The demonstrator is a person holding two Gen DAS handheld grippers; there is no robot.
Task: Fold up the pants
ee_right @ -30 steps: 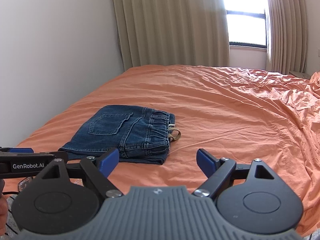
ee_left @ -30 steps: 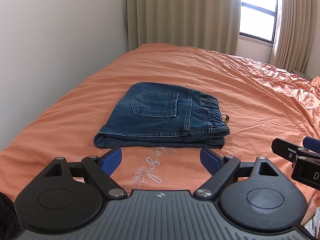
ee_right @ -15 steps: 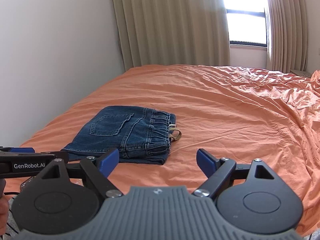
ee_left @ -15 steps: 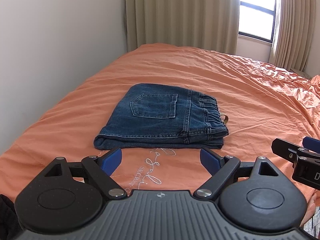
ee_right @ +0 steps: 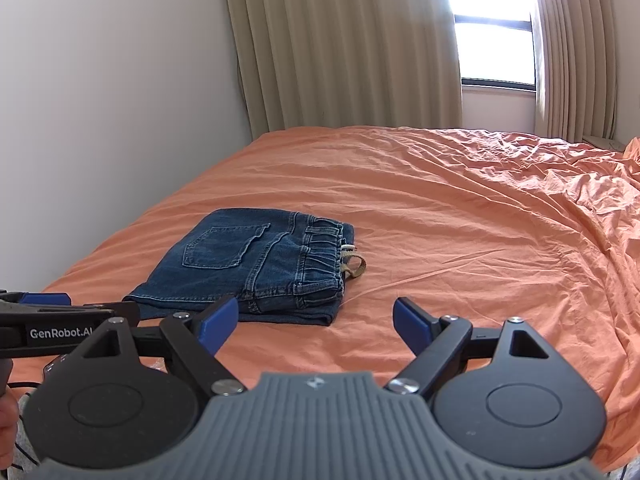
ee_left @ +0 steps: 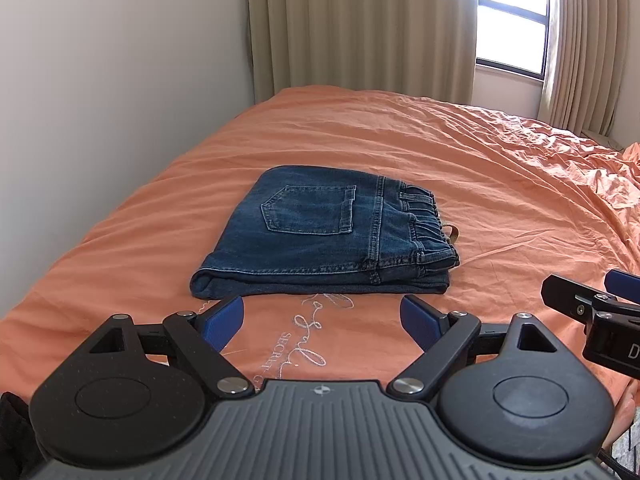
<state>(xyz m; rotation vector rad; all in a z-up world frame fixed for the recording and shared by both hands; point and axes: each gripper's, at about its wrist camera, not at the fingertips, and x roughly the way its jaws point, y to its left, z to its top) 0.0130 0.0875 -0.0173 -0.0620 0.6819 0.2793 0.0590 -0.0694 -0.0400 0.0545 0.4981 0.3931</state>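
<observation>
Folded pants on the bed, both grippers drawn back at its near edge

The pants (ee_left: 328, 236) lay on the bed (ee_left: 500, 184), toward its left side, near the wall (ee_left: 100, 100), waistband to the right with a drawstring loop (ee_right: 354, 268) just beside it on the sheet. The left gripper (ee_left: 322, 320) stood before the pants, jaws wide, apart from them, above stitched lettering (ee_left: 304, 332). The right gripper (ee_right: 316, 320) stood to its right. Curtains (ee_right: 340, 48) and a window (ee_right: 494, 28) stood behind the bed.
</observation>
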